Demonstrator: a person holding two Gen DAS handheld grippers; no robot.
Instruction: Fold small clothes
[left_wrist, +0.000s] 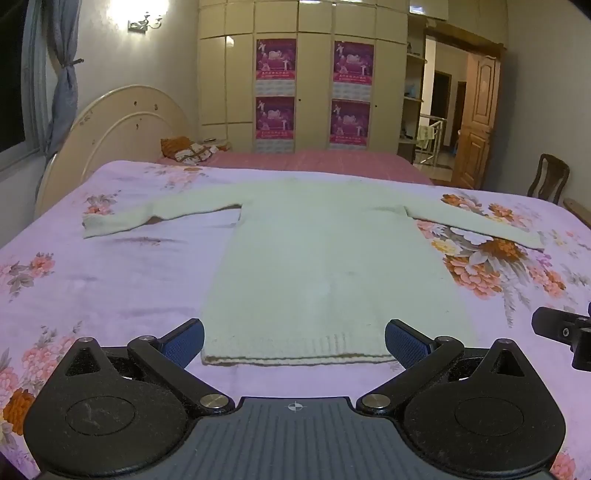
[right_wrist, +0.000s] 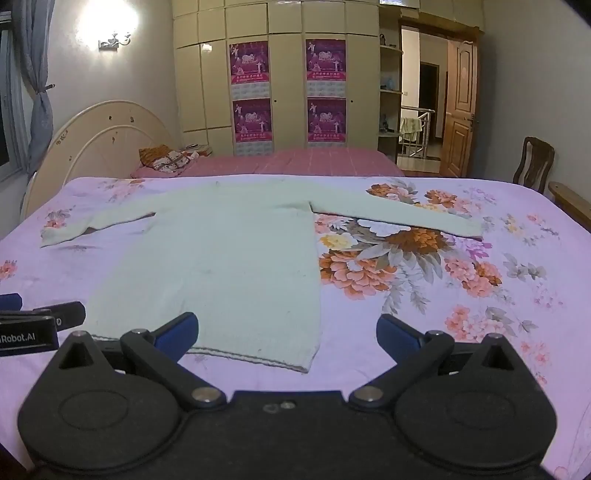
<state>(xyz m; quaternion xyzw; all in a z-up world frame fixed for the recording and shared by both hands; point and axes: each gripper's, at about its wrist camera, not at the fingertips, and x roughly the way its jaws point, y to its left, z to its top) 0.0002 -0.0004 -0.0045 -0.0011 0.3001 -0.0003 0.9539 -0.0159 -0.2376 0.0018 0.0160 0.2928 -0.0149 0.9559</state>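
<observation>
A pale cream long-sleeved sweater (left_wrist: 317, 258) lies flat on a pink floral bedsheet (left_wrist: 92, 280), both sleeves spread sideways and the ribbed hem nearest me. My left gripper (left_wrist: 294, 341) hovers open just above the hem, blue pads wide apart with nothing between them. In the right wrist view the sweater (right_wrist: 229, 258) lies left of centre. My right gripper (right_wrist: 287, 336) is open over the hem's right corner, and nothing is gripped. Each gripper shows at the edge of the other's view: the right gripper (left_wrist: 565, 332) and the left gripper (right_wrist: 40, 325).
A second bed with a pink cover (left_wrist: 314, 162) and a heap of clothes (left_wrist: 192, 149) lies beyond. A cream headboard (left_wrist: 122, 129) stands at the left, a wardrobe with posters (left_wrist: 314, 92) behind, and a wooden chair (left_wrist: 548, 177) and an open door (left_wrist: 476, 122) at the right.
</observation>
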